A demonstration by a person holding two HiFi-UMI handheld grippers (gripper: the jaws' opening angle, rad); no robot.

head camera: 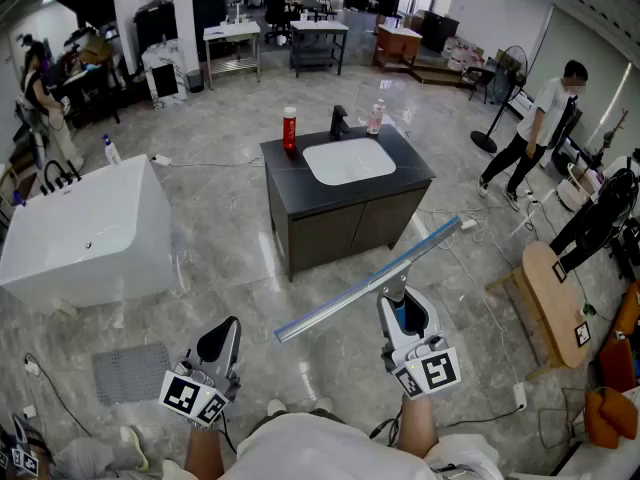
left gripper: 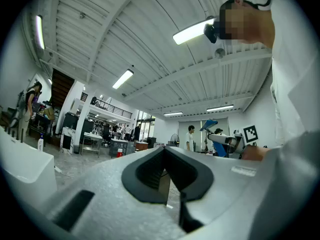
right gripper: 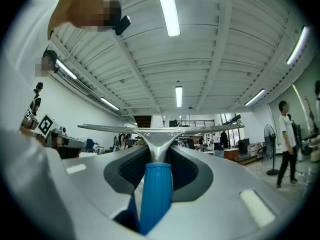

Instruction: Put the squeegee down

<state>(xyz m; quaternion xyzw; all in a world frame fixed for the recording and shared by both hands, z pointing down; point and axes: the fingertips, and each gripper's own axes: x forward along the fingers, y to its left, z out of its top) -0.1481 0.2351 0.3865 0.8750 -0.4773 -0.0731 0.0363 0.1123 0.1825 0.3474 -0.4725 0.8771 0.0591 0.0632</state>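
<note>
The squeegee (head camera: 370, 280) has a long silver blade and a blue handle (right gripper: 156, 194). My right gripper (head camera: 396, 306) is shut on that handle and holds it level at waist height, with the blade (right gripper: 160, 128) crosswise in front of the jaws. It hangs in the air in front of the black sink cabinet (head camera: 330, 230), touching nothing. My left gripper (head camera: 220, 340) is held low at the left. Its dark pads (left gripper: 150, 171) meet at the tips with nothing between them.
On the cabinet's top are a white basin (head camera: 349, 159), a black faucet (head camera: 339, 121), a red bottle (head camera: 290, 128) and a clear bottle (head camera: 376, 117). A white bathtub (head camera: 80, 233) stands left. A grey mat (head camera: 132, 371) lies on the floor. A person (head camera: 535, 128) walks at right.
</note>
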